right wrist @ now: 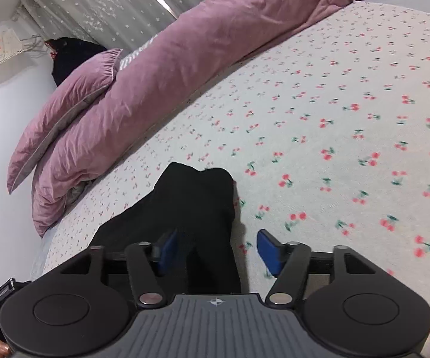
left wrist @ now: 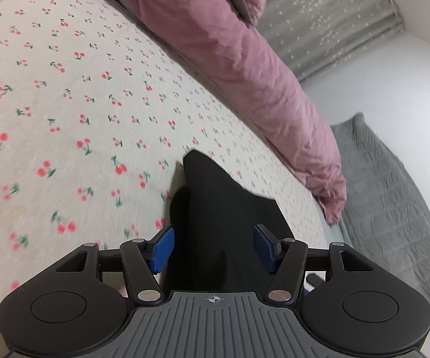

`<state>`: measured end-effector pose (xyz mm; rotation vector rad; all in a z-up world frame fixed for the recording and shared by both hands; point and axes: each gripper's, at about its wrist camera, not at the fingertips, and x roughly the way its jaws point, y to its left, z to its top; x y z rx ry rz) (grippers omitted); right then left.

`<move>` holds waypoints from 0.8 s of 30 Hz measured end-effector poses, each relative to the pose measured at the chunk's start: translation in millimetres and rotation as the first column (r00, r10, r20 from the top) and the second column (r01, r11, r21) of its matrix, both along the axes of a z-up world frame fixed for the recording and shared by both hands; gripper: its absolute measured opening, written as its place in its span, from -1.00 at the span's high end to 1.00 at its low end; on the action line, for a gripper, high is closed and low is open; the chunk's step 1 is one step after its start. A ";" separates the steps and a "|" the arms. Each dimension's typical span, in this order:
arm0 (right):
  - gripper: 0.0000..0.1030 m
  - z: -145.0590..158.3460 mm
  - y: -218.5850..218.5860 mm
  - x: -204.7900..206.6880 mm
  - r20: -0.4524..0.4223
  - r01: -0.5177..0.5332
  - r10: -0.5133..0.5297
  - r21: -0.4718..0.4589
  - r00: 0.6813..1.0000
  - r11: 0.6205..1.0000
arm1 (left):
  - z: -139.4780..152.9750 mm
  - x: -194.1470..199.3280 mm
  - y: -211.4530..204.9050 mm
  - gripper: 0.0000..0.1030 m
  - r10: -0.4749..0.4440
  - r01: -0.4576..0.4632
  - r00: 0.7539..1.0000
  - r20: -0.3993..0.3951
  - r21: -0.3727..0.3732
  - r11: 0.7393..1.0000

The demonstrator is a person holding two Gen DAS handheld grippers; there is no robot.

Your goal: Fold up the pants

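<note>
Black pants (left wrist: 215, 208) lie on the cherry-print bed sheet (left wrist: 80, 104), right under both grippers. In the left wrist view my left gripper (left wrist: 213, 247) is open, its blue pads (left wrist: 162, 249) wide apart with the dark cloth between them, not pinched. In the right wrist view the pants (right wrist: 191, 205) show as a dark bunched piece. My right gripper (right wrist: 218, 252) is open too; its left pad is over the cloth and its right pad (right wrist: 270, 252) is over bare sheet (right wrist: 334, 119).
A rolled pink duvet (left wrist: 244, 59) runs along the far side of the bed, with a pink pillow (right wrist: 72, 95) at its end. A grey blanket (left wrist: 394, 208) lies past the bed edge. Grey curtains (right wrist: 110, 6), white wall and a dark garment (right wrist: 72, 56) stand behind.
</note>
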<state>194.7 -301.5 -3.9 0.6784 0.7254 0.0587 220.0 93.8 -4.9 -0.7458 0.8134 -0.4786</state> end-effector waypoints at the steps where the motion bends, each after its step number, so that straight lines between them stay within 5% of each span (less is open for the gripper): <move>1: -0.24 2.9 -0.1 -4.3 -0.011 -0.007 0.007 -0.001 1.000 1.000 | 2.8 -6.5 0.0 -0.13 -0.012 0.012 1.000 -0.003 0.014 1.000; 7: -0.31 11.4 10.2 -37.4 -0.056 -0.091 0.088 -0.052 0.995 0.994 | 3.0 -45.2 7.4 -0.09 -0.063 0.068 0.995 -0.081 0.049 0.997; 14: -0.32 10.6 20.5 -76.0 -0.058 -0.159 0.154 -0.083 0.986 0.984 | 10.9 -83.7 7.4 -0.05 -0.174 0.176 0.984 -0.036 0.094 0.980; 17: -0.33 11.1 27.3 -85.0 -0.052 -0.186 0.181 -0.092 0.982 0.978 | 11.1 -94.3 -0.2 0.21 -0.218 0.220 0.976 -0.026 0.106 0.970; 19: -0.34 10.6 32.3 -88.3 -0.051 -0.207 0.203 -0.095 0.978 0.974 | 10.0 -99.3 -6.8 0.59 -0.211 0.210 0.978 -0.011 0.151 0.966; 24: -0.34 6.3 46.4 -92.4 -0.071 -0.241 0.232 -0.145 0.970 0.960 | 15.3 -106.8 -8.2 0.88 -0.168 0.161 0.986 0.021 0.174 0.971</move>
